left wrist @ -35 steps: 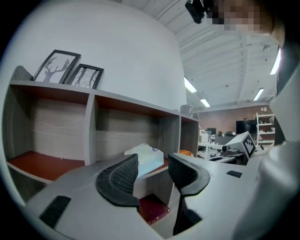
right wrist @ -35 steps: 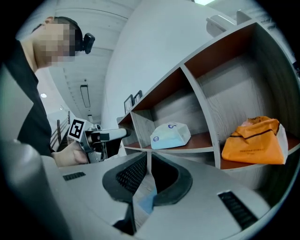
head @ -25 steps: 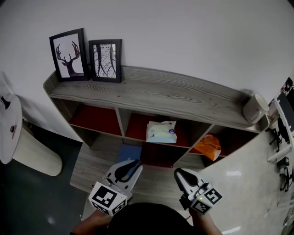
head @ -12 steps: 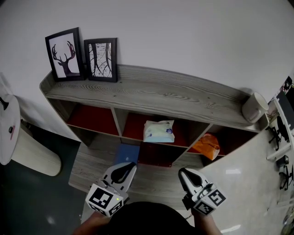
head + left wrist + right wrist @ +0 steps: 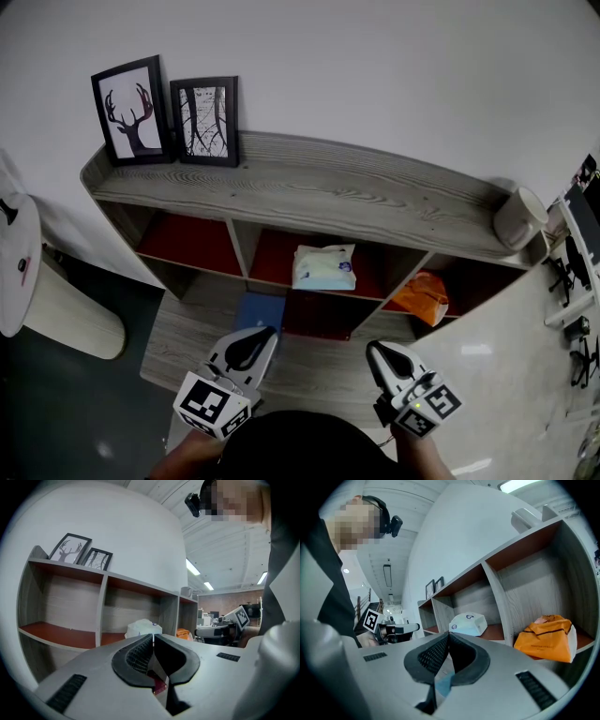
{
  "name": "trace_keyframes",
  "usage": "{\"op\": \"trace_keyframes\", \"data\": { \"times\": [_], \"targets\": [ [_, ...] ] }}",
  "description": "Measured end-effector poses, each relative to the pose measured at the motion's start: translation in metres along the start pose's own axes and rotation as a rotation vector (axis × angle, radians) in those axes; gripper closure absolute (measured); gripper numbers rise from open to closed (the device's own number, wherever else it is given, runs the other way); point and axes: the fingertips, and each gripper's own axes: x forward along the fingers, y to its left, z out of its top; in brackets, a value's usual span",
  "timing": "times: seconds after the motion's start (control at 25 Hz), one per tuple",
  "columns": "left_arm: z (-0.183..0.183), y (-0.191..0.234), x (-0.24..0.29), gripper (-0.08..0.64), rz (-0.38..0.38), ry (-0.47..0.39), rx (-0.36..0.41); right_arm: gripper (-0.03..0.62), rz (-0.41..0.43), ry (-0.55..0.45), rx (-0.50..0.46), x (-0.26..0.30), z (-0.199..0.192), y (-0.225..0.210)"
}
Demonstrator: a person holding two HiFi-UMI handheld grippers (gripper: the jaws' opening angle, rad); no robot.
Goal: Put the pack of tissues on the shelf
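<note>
A black-framed stag's-head picture [image 5: 127, 110] and a black-framed print of bare branches [image 5: 203, 121] stand side by side at the upper left, against the white wall [image 5: 375, 66]. An orange bag [image 5: 421, 298] sits right of centre. A flat blue thing [image 5: 261, 311] lies just below centre. A pale cup-like thing [image 5: 518, 217] rests at the far right, and a white round table [image 5: 17, 272] shows at the left edge.

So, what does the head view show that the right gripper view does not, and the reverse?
Only the head view: the round white table at the left, and the right gripper from above. Only the right gripper view: the camera on the person's head, a ceiling light, and its own jaws, shut and empty. Both: the pack of tissues in the middle compartment, the orange bag right of it, the left gripper.
</note>
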Motion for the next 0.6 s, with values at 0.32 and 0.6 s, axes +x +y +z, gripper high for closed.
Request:
{"op": "trace_keyframes", "data": {
  "times": [0.32, 0.6],
  "targets": [
    [-0.0022, -0.004, 0.0006, 0.537, -0.018, 0.006, -0.001, 0.575, -0.002, 0.006, 0.0, -0.0011, -0.0023, 0.0016],
    [-0.005, -0.0061, 0.0014, 0.538, -0.025, 0.011, -0.002, 0.575, -0.006, 0.006, -0.006, -0.0029, -0.003, 0.0009]
  ]
}}
